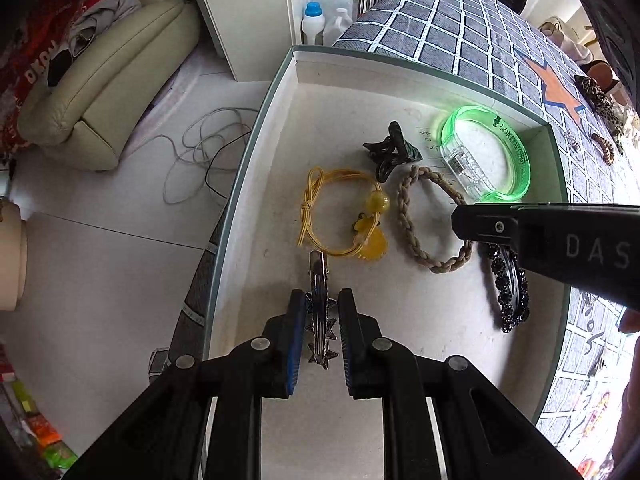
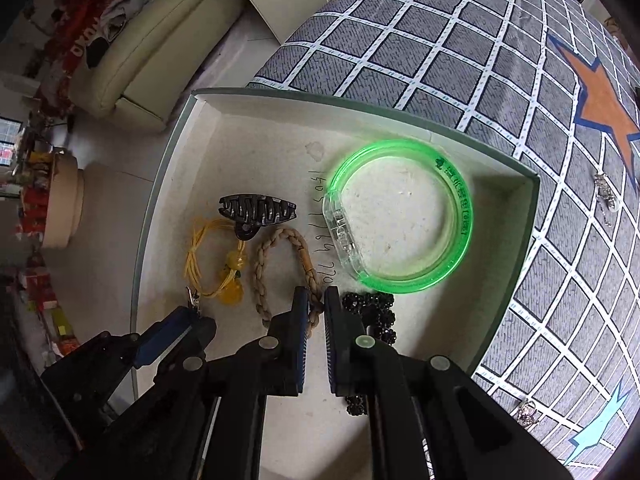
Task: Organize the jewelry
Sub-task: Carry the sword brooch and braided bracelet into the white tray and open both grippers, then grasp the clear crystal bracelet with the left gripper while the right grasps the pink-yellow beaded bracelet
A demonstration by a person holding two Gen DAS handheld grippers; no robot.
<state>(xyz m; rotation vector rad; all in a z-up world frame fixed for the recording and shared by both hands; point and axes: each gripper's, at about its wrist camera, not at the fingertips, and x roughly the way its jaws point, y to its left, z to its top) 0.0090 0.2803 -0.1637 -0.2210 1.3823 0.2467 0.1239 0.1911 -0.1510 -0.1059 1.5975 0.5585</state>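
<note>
A shallow white box (image 1: 256,152) (image 2: 160,184) sits at the table's corner. In it lie a green bangle (image 1: 522,156) (image 2: 464,216), a dark claw clip (image 1: 394,148) (image 2: 260,206), a yellow beaded hair tie (image 1: 378,200) (image 2: 234,262), a braided bracelet (image 1: 404,208) (image 2: 260,272) and a black beaded piece (image 1: 508,304) (image 2: 372,304). My left gripper (image 1: 322,300) (image 2: 180,328) points straight down, shut on a spiked metal hair clip (image 1: 320,320) just above the box floor. My right gripper (image 2: 316,300) (image 1: 460,224) is shut and holds nothing; its tips hover over the braided bracelet's edge, beside the black beads.
The table wears a grey checked cloth (image 1: 440,20) (image 2: 400,40) with an orange star. Loose jewelry lies on it to the right: small metal pieces (image 2: 606,194) (image 2: 526,412), a leopard scrunchie (image 1: 596,92), a coil tie (image 1: 604,148). A sofa (image 1: 100,92) and cables (image 1: 208,148) are on the floor at left.
</note>
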